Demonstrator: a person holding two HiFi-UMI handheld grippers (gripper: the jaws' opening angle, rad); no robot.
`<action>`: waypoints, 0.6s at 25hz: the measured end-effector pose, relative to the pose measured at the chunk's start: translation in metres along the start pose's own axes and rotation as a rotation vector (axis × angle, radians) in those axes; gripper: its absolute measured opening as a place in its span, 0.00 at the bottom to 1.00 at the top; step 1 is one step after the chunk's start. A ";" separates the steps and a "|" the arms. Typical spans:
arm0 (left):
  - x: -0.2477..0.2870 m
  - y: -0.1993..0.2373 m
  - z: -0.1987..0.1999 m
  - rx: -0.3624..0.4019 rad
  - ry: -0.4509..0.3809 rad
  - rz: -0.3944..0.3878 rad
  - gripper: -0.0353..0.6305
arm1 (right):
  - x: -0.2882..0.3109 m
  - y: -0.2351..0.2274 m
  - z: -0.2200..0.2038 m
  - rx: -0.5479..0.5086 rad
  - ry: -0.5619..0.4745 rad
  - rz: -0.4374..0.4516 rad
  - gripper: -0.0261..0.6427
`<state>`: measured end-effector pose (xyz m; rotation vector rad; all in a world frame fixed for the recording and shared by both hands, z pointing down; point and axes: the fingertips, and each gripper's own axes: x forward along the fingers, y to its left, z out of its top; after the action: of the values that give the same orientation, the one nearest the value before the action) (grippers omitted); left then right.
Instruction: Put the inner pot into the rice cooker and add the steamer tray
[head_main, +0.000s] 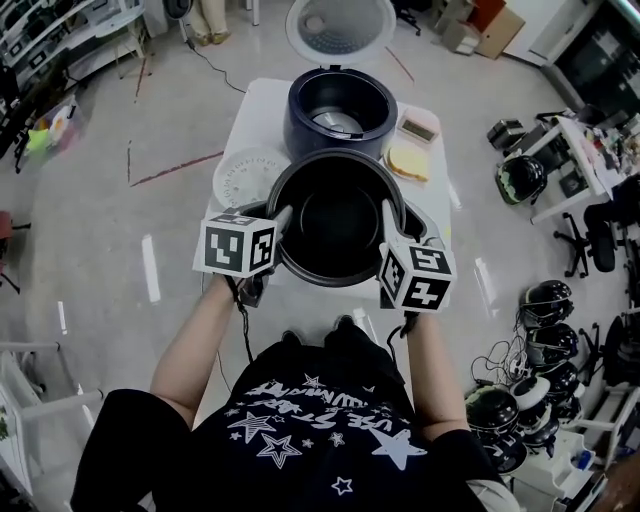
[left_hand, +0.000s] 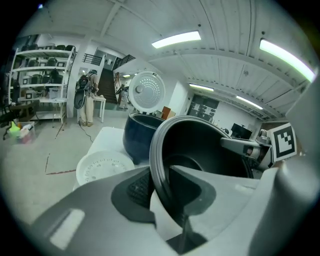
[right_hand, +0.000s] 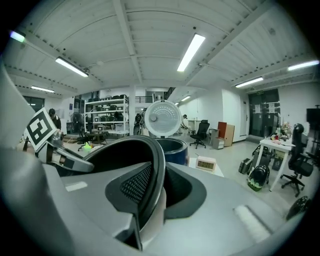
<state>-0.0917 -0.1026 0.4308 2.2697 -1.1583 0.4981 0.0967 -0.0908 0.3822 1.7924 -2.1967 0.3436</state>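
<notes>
I hold the dark inner pot (head_main: 335, 215) by its rim from both sides, just in front of the dark blue rice cooker (head_main: 340, 110). My left gripper (head_main: 283, 222) is shut on the pot's left rim (left_hand: 159, 165), with one jaw inside the pot and one outside. On the opposite rim (right_hand: 156, 165), my right gripper (head_main: 390, 222) is shut the same way. The cooker's lid (head_main: 340, 25) stands open and its cavity looks empty. The white perforated steamer tray (head_main: 248, 178) lies on the table to the left of the cooker (left_hand: 137, 135).
On the white table (head_main: 262, 110), a small white clock-like device (head_main: 418, 125) and a yellow pad (head_main: 408, 163) lie to the right of the cooker. Helmets (head_main: 545, 300) and office chairs (head_main: 590, 235) crowd the floor at the right. Shelves (left_hand: 37, 75) stand at the far left.
</notes>
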 end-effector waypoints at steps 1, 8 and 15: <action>-0.003 0.000 0.008 0.003 -0.010 0.002 0.19 | 0.000 0.001 0.009 -0.005 -0.012 0.007 0.18; -0.004 0.009 0.060 -0.013 -0.062 0.057 0.18 | 0.024 -0.005 0.062 -0.032 -0.075 0.076 0.18; 0.000 0.023 0.113 -0.023 -0.109 0.099 0.18 | 0.060 -0.009 0.113 -0.027 -0.138 0.145 0.18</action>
<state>-0.1021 -0.1828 0.3490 2.2521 -1.3285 0.4008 0.0865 -0.1876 0.2989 1.6935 -2.4216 0.2251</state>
